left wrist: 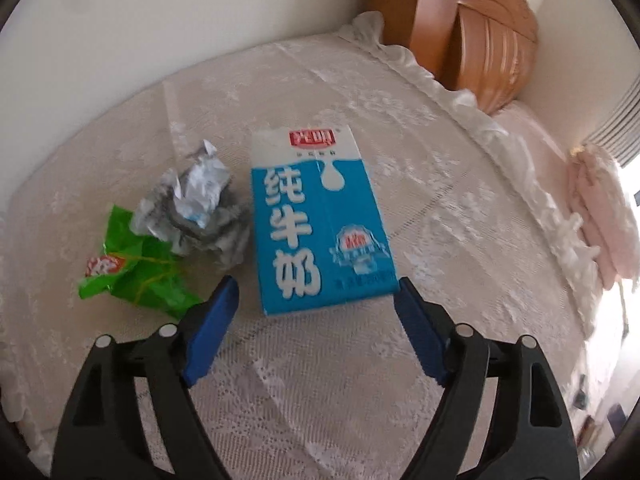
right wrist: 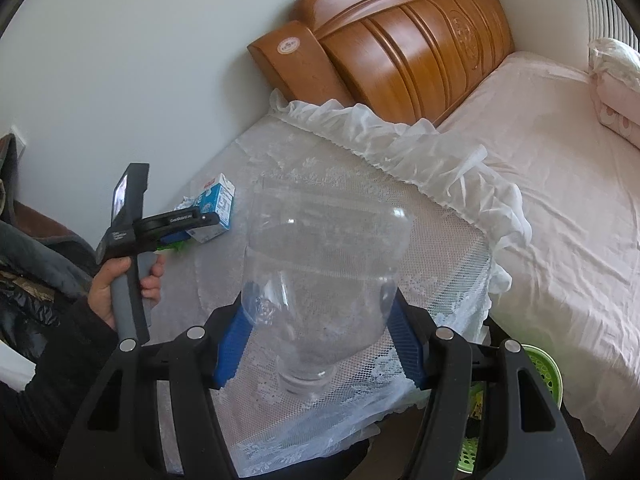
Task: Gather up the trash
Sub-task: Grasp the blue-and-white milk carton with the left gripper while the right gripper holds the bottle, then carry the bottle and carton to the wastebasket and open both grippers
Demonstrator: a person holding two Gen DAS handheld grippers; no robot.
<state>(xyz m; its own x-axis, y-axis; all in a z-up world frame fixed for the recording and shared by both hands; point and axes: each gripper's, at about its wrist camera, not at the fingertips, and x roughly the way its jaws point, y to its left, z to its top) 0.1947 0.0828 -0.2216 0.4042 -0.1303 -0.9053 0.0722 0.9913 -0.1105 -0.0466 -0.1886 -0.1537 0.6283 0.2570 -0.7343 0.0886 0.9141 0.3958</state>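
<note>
A blue and white milk carton (left wrist: 320, 220) lies flat on the lace-covered table (left wrist: 340, 380). My left gripper (left wrist: 316, 290) is open and straddles the carton's near end; the right pad is at its corner and the left pad is apart from it. Left of the carton lie a crumpled silver wrapper (left wrist: 196, 208) and a green wrapper (left wrist: 136, 268). In the right wrist view my right gripper (right wrist: 320, 308) is shut on a clear plastic bottle (right wrist: 328, 248), neck toward the camera. That view also shows the carton (right wrist: 216, 208) and a hand (right wrist: 108, 288) holding the left gripper's handle.
A frilled cloth edge (right wrist: 400, 140) borders the table beside a bed with a pink sheet (right wrist: 540, 200) and a wooden headboard (right wrist: 400, 40). A green basket (right wrist: 544, 368) stands on the floor below the table's right side. A white wall runs behind the table.
</note>
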